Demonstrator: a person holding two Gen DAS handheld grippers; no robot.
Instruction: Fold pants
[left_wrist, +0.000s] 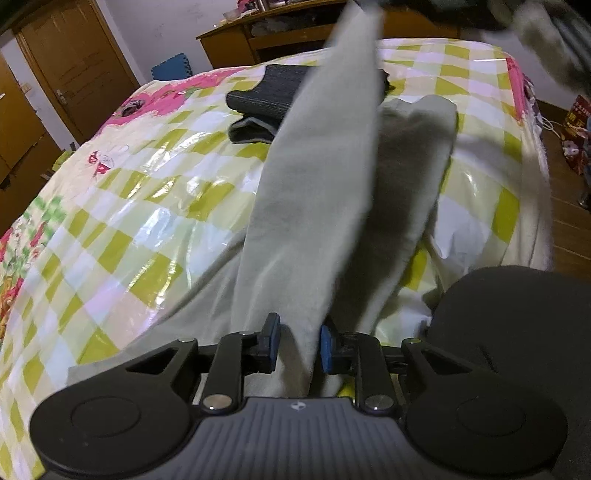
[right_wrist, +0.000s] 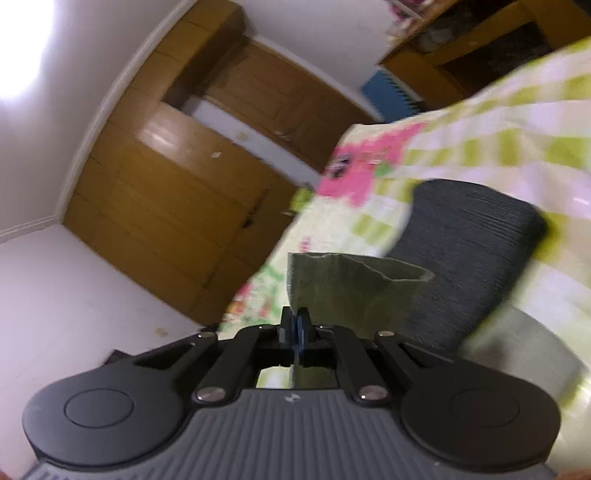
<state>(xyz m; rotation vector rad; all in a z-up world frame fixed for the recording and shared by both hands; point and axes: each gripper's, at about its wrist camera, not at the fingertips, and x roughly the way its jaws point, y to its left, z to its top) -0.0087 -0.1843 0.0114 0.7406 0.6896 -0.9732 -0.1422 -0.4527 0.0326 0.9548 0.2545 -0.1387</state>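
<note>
Jaws of the left gripper (left_wrist: 298, 341) stand spread, pale grey-green pants (left_wrist: 317, 206) hanging taut between the blue pads without clear contact. Right gripper (right_wrist: 295, 330) jaws are pressed together, pinching a pants hem above the checked bedspread (left_wrist: 122, 221). Folded dark garments (left_wrist: 266, 99) lie beyond. No writing is legible.

- L gripper (left_wrist: 298, 345): fingers parted, w/ a gap between the blue pads.
- R gripper (right_wrist: 294, 334): fingers pressed together, view tilted sideways.
</note>
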